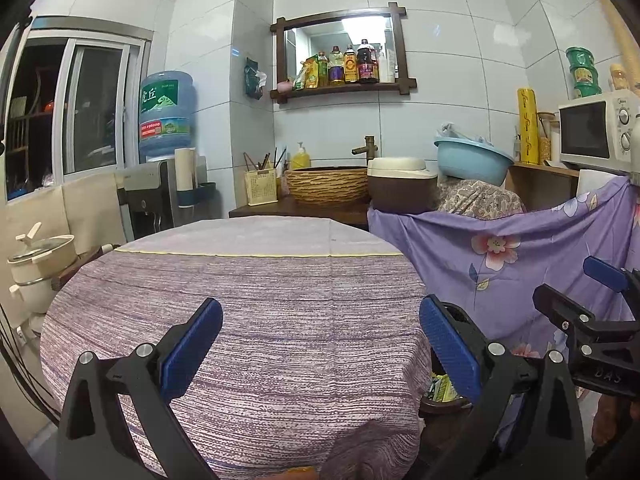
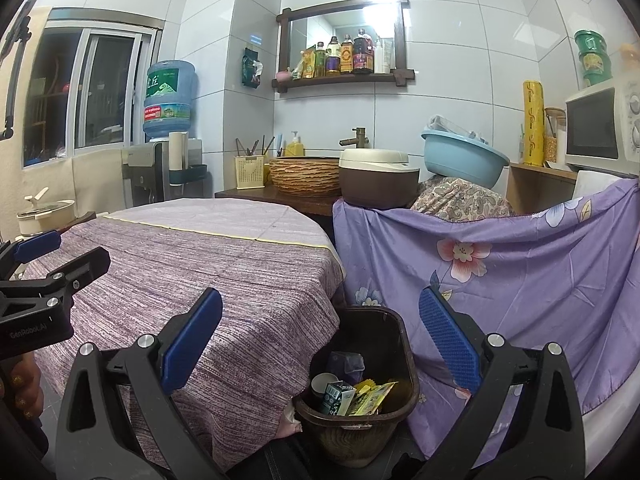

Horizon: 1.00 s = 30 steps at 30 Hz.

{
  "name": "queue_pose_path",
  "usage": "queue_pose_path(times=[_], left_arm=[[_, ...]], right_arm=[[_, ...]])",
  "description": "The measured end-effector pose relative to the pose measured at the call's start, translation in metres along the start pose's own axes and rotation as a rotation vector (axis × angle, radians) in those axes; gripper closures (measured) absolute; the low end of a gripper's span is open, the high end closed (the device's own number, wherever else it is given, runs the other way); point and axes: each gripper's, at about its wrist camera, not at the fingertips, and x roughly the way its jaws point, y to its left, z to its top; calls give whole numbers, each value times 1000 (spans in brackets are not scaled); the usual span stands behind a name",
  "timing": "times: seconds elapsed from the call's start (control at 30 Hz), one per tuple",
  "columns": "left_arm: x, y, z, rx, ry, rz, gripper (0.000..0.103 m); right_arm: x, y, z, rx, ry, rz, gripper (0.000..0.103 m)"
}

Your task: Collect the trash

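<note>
A dark brown trash bin [image 2: 406, 364] stands on the floor between the round table and a purple floral cloth. Inside it lie a yellow wrapper [image 2: 370, 394], a small green carton [image 2: 336, 398], a white cup and purple plastic. My right gripper [image 2: 320, 340] is open and empty, held above the bin. My left gripper [image 1: 320, 344] is open and empty above the table's near part. In the left wrist view only the bin's rim [image 1: 442, 404] and a yellow wrapper [image 1: 442, 388] show past the table edge.
The round table [image 1: 260, 300] wears a purple striped cloth. A purple floral cloth [image 2: 520, 280] hangs at the right. Behind are a counter with a basket sink [image 2: 306, 176], a rice cooker [image 2: 376, 182], a blue basin [image 2: 460, 158], a microwave [image 2: 600, 124] and a water dispenser [image 2: 168, 128].
</note>
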Motion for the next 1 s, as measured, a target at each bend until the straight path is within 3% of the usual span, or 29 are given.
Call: queue_pose_path(times=[1.0], left_arm=[[0, 1, 1, -8, 8, -3, 5]], right_arm=[[0, 2, 0, -3, 0, 2, 6]])
